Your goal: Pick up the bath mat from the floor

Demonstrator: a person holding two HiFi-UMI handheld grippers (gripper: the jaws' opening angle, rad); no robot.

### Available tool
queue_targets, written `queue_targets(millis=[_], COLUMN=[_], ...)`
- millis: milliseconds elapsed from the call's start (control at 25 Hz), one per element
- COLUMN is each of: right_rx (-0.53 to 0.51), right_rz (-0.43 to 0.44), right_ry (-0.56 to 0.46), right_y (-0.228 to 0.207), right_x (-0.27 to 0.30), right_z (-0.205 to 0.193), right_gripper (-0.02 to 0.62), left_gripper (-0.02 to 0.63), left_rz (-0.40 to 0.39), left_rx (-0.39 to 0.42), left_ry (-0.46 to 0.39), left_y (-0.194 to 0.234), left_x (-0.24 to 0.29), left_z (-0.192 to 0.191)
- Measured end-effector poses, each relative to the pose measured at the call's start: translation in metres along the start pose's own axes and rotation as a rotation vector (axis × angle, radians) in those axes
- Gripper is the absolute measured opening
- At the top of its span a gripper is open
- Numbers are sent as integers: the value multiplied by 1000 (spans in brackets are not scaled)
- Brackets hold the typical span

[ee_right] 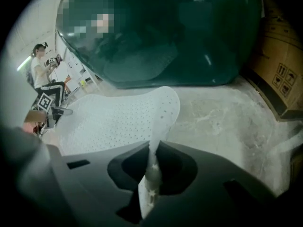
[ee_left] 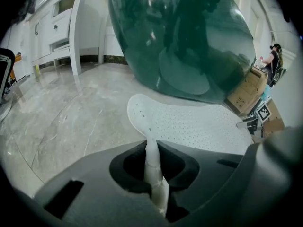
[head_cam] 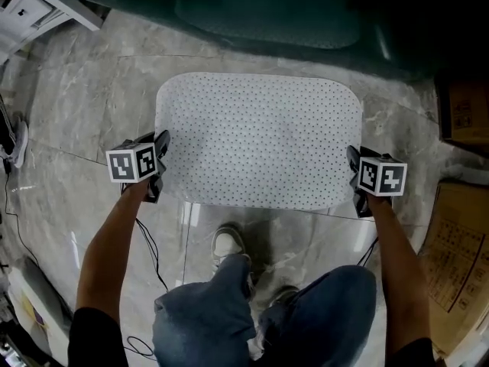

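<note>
We have the bath mat (head_cam: 260,140) pinched at both short sides. The left tongs (head_cam: 158,163) are closed on its left edge and the right tongs (head_cam: 354,170) on its right edge, each with a thin strip of white sheet squeezed flat between the jaws. The mat lies spread over the grey marbled floor (head_cam: 84,113), between our shoes and the glossy dark green tub (head_cam: 267,6). We cannot tell whether its middle rests on the tiles.

It is a thin white rectangle with rounded corners, dotted all over with small holes. At each grip the edge curls up easily, so we judge it soft, rubbery and light. It will likely sag in the middle, so opposite mid-edge grips suit it. The polished floor looks slick.
</note>
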State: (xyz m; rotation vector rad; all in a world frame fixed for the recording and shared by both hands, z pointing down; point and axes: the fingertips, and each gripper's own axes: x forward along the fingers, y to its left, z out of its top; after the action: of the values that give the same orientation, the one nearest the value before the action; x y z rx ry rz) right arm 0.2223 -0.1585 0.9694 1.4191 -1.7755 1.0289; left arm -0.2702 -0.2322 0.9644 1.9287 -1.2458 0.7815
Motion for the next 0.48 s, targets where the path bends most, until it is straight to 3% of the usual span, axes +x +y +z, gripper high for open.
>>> queue_targets(millis=[480], right_rx=[2], right_rz=[20], right_ry=[-10], right_y=[37], right_x=[-76], right_z=[30], right_gripper=[28], left_gripper=[34], left_rz=[-52], left_rx=[-9], left_ry=[-2], left_y=[-53], left_x=[-66], left_z=[51])
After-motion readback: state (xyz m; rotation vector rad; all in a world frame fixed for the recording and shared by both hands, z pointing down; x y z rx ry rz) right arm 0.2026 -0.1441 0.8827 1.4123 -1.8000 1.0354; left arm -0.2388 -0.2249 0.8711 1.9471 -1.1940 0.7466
